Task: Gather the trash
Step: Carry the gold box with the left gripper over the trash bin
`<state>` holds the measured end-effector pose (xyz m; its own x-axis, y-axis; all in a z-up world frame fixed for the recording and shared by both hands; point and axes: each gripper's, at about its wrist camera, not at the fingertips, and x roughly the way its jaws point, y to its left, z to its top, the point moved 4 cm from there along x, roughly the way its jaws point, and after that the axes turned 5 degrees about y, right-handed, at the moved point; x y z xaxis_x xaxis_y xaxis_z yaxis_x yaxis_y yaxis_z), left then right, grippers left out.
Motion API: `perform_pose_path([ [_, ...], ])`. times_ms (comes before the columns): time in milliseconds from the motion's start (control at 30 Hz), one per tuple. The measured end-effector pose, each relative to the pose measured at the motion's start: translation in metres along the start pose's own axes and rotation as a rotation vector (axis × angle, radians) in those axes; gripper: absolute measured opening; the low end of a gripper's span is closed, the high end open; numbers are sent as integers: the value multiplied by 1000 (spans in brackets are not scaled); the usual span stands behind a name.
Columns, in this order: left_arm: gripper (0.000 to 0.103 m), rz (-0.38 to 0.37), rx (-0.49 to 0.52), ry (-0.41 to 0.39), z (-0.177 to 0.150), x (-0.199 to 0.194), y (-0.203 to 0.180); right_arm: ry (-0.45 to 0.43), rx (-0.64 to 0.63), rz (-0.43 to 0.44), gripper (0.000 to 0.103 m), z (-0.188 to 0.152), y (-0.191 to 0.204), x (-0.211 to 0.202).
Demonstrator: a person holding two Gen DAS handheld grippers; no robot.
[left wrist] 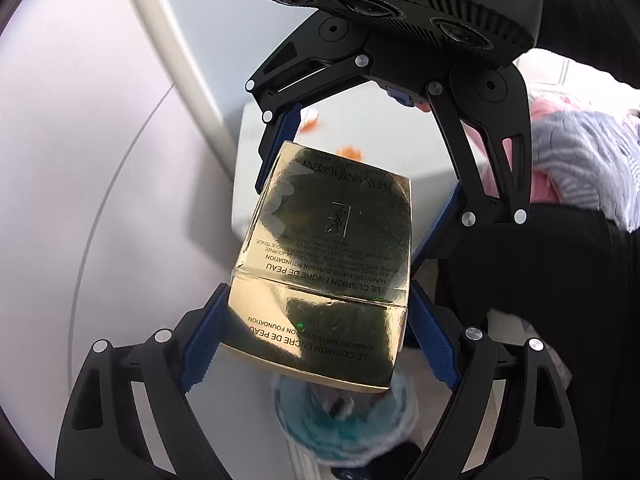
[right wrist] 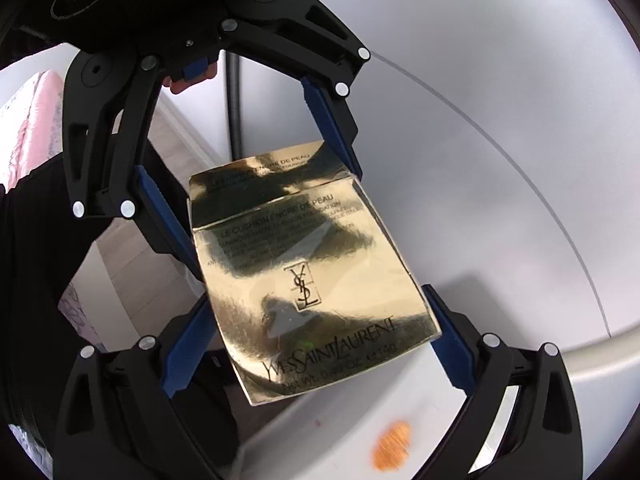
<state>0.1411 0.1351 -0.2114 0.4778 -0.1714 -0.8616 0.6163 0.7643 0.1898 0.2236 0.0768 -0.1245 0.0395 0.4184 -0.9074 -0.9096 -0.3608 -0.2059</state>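
Note:
A shiny gold cosmetics box (left wrist: 328, 248) (right wrist: 316, 272) with black lettering hangs in the air, held from opposite ends by both grippers. In the left wrist view my left gripper (left wrist: 320, 312) comes in from the bottom, and its blue pads (left wrist: 204, 344) press on the box's near end. My right gripper (left wrist: 352, 200) reaches in from the top and clamps the far end. In the right wrist view my right gripper (right wrist: 316, 320) is at the bottom, with the left gripper (right wrist: 276, 208) above it. The box is tilted.
A blurred teal and white round thing (left wrist: 340, 412) lies below the box. A white surface (right wrist: 500, 160) carries orange blotches (right wrist: 390, 444). Pink and grey striped fabric (left wrist: 580, 152) and a person's black clothing (left wrist: 540, 272) lie to the right.

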Motion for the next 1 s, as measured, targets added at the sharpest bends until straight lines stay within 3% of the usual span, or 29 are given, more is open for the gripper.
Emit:
perform_pose_path([
  [267, 83, -28, -112, 48, -76, 19, -12, 24, -59, 95, 93, 24, 37, 65],
  [500, 83, -93, -172, 89, -126, 58, -26, 72, -62, 178, 93, 12, 55, 108],
  [1000, 83, -216, -256, 157, -182, 141, -19, 133, -48, 294, 93, 22, 56, 179],
])
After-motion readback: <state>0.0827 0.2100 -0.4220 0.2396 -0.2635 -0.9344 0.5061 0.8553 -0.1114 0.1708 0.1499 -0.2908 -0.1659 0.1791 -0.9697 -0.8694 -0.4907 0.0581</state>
